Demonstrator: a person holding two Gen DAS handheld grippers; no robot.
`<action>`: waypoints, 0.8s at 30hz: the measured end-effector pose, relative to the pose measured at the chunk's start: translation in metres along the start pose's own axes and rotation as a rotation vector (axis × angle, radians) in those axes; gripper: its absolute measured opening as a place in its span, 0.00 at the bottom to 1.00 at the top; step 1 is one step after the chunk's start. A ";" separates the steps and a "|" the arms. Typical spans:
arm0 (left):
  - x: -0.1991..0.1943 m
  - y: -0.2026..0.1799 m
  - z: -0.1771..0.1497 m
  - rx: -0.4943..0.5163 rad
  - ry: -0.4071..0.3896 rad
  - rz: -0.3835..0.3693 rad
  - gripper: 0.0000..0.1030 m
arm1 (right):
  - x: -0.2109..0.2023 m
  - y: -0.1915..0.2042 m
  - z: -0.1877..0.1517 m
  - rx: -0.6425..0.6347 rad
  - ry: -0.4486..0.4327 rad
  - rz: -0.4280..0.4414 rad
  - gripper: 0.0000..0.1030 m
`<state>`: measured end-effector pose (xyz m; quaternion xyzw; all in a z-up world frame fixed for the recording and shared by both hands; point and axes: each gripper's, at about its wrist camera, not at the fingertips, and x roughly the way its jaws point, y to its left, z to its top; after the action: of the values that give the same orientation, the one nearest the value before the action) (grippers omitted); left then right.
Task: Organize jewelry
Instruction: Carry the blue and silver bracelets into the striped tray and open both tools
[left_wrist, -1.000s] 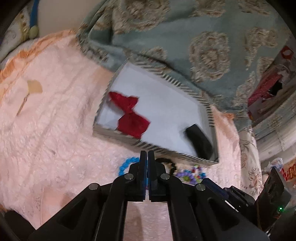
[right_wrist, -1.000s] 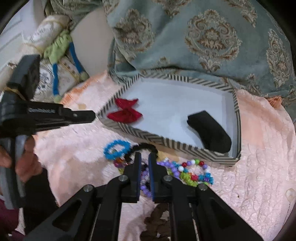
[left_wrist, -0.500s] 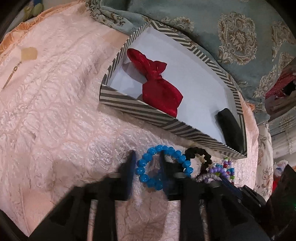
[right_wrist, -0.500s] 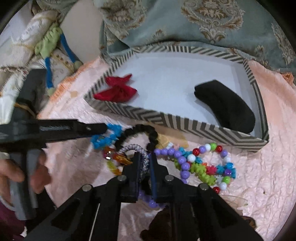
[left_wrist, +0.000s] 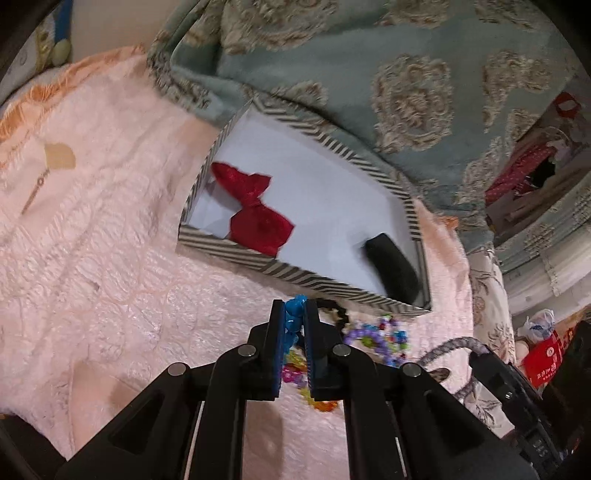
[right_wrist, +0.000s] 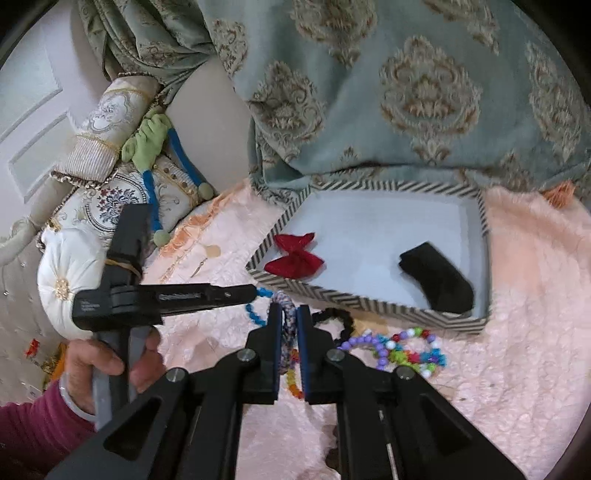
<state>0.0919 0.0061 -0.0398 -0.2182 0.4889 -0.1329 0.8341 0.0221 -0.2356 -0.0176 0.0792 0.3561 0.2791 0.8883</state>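
Jewelry is pinched in both tools. From the left wrist, the left gripper (left_wrist: 295, 314) has its fingers nearly closed on a blue bead bracelet (left_wrist: 293, 314); the striped tray (left_wrist: 295, 271) lies just ahead, holding a red bow (left_wrist: 255, 218) and a black pouch (left_wrist: 393, 267).

From the right wrist, the right gripper (right_wrist: 289, 317) clamps a grey braided band (right_wrist: 288, 314). A multicoloured bead strand (right_wrist: 402, 350) lies to its right on the pink bedspread (right_wrist: 517, 332), before the tray's near wall.
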 end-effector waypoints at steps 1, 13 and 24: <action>-0.003 -0.002 0.000 0.005 -0.004 -0.003 0.00 | -0.002 -0.001 0.000 0.002 -0.001 0.000 0.08; -0.026 -0.031 0.023 0.089 -0.075 0.048 0.00 | 0.005 -0.016 0.013 0.024 -0.001 -0.069 0.08; 0.016 -0.044 0.071 0.162 -0.092 0.145 0.00 | 0.058 -0.054 0.050 0.062 0.032 -0.138 0.08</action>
<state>0.1610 -0.0225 0.0000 -0.1198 0.4522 -0.1011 0.8781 0.1141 -0.2454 -0.0329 0.0776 0.3831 0.2074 0.8967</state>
